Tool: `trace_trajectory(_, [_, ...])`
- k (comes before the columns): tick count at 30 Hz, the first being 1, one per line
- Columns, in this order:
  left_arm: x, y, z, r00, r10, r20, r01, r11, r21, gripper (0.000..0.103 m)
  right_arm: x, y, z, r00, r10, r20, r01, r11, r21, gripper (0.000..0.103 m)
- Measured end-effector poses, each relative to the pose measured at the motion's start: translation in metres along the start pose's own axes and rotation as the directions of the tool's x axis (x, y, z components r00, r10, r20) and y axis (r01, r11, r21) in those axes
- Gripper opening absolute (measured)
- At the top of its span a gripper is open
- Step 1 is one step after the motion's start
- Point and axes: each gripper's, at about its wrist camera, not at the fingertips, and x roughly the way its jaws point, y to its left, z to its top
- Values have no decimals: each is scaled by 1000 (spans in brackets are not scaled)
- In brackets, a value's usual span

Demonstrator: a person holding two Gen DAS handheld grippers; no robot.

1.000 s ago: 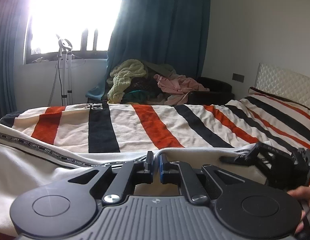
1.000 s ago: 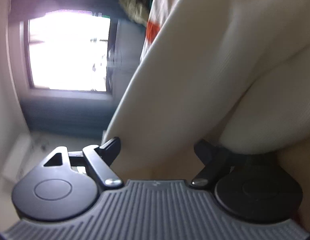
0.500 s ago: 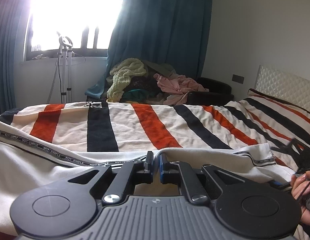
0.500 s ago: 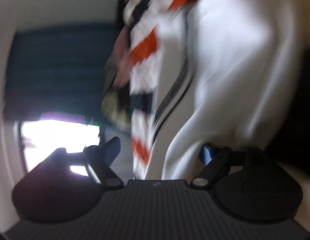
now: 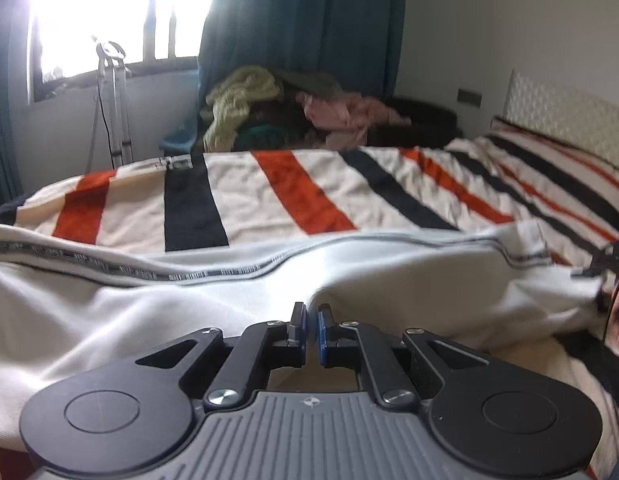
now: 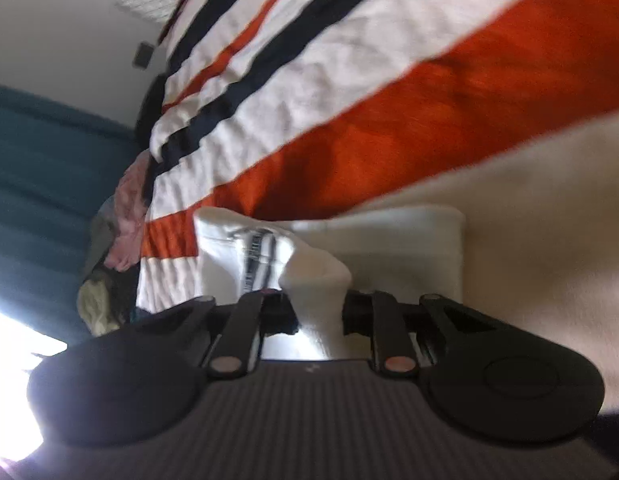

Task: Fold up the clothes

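A white garment with a black printed side tape lies stretched across the near side of the striped bed. My left gripper is shut, its jaws nearly touching, pinching a fold of the white cloth at its near edge. My right gripper is shut on a bunched end of the same garment, near its striped cuff; the view is rolled sideways. The right gripper also shows at the right edge of the left wrist view, holding the garment's far right end.
The bed has a cream blanket with orange and black stripes. A heap of clothes sits on a dark chair beyond the bed, before a teal curtain. A metal stand stands under the bright window. A padded headboard is at right.
My right gripper swung out to the right and closed on the garment's end, pulling the cloth out flat. My left gripper stayed shut on the cloth and drew back slightly.
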Motion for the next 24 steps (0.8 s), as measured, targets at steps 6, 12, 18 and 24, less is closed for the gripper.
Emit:
trace_trajectory(6, [7, -6, -5, 999, -41, -25, 42, 999, 16, 6, -35, 26, 30, 991, 123, 46, -115, 982, -153, 9])
trace_trajectory(12, [27, -17, -17, 986, -46, -160, 57, 996, 65, 7, -32, -1, 46, 997, 15, 76, -3, 988, -157, 9])
trace_trajectory(18, [34, -18, -26, 979, -51, -198, 67, 995, 77, 24, -32, -42, 56, 999, -36, -32, 35, 999, -20, 20])
trace_trajectory(24, [24, -19, -20, 977, -72, -202, 83, 995, 47, 65, -87, -40, 39, 999, 25, -29, -26, 999, -26, 76])
